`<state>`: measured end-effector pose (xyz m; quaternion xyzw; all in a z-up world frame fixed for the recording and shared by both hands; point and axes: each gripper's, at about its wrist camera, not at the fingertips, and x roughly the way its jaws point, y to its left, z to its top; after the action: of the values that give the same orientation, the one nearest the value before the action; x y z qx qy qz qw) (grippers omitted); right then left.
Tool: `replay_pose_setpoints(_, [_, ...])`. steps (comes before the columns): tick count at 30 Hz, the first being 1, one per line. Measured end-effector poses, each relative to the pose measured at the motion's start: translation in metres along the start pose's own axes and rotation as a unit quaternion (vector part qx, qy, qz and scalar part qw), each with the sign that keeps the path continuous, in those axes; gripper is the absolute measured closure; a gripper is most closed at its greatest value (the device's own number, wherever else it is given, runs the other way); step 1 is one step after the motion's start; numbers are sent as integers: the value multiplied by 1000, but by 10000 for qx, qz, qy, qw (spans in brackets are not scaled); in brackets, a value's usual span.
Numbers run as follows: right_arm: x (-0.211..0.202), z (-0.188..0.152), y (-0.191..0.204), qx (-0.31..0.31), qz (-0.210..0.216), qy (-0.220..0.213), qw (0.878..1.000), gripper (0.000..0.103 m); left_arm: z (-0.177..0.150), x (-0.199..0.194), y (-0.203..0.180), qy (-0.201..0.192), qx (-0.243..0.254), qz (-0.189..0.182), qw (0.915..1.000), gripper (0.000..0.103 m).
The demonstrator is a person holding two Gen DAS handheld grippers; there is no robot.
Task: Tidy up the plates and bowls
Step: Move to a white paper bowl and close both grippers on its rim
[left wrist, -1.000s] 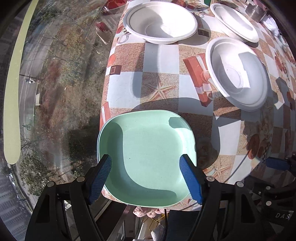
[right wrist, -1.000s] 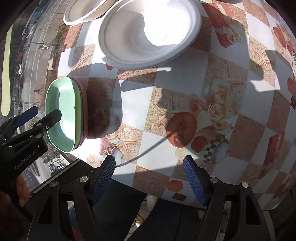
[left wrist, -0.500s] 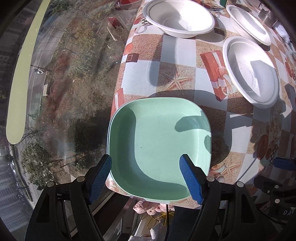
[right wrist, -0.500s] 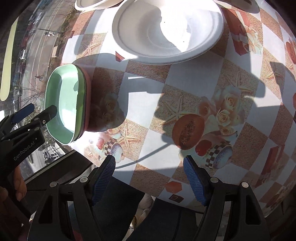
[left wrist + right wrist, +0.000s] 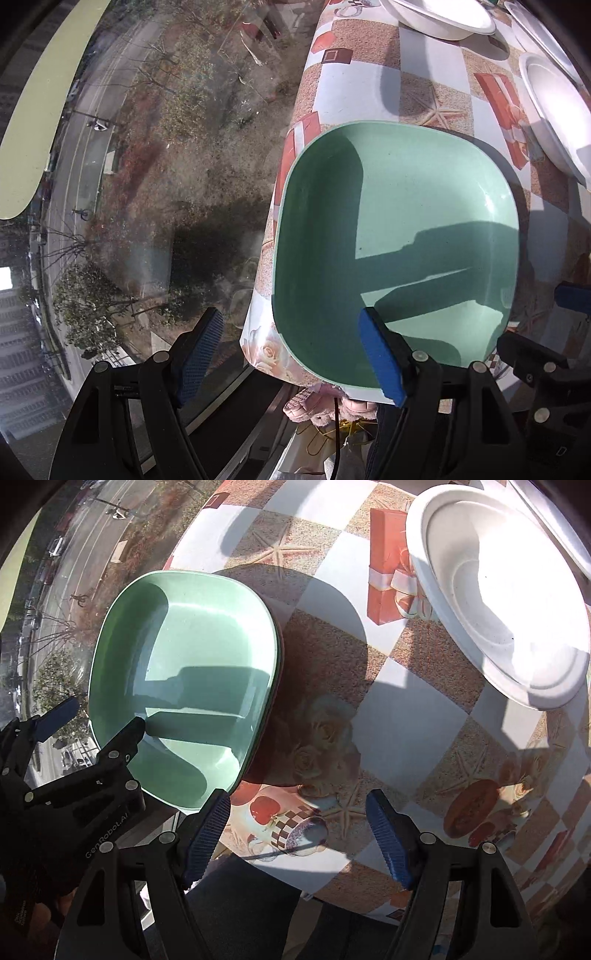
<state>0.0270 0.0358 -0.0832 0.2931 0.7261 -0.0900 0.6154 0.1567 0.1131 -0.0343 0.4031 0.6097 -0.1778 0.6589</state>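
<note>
My left gripper [image 5: 291, 358] is the nearer one: its fingers stand spread wide with nothing between them, and the near left rim of the green dish [image 5: 399, 236] sits in that gap, one pad over the basin and the other off the table's side. The dish lies straight ahead and a little right of that tool, at the corner of the table [image 5: 436, 92], its longer side running away from me. My right gripper [image 5: 297, 834] also gapes empty, over bare cloth, with the dish [image 5: 184, 679] off to its left. The dish is a rounded square, smooth, matt, plastic-looking (a darker rim peeks from under it, perhaps a second dish). Beyond sit white round bowls [image 5: 495, 590], pulp-like and ridged. The cloth is glossy, checked, printed with starfish.
</note>
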Motion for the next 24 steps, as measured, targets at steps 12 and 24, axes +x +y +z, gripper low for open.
replay_pose_setpoints(12, [-17, 3, -14, 276, -46, -105, 9996, 19, 2, 0, 2, -153, 269, -76, 9995, 21])
replay_pose_setpoints(24, [-68, -40, -105, 1261, -104, -503, 9907, 19, 47, -46, -1, -632, 154, -758, 9950, 21])
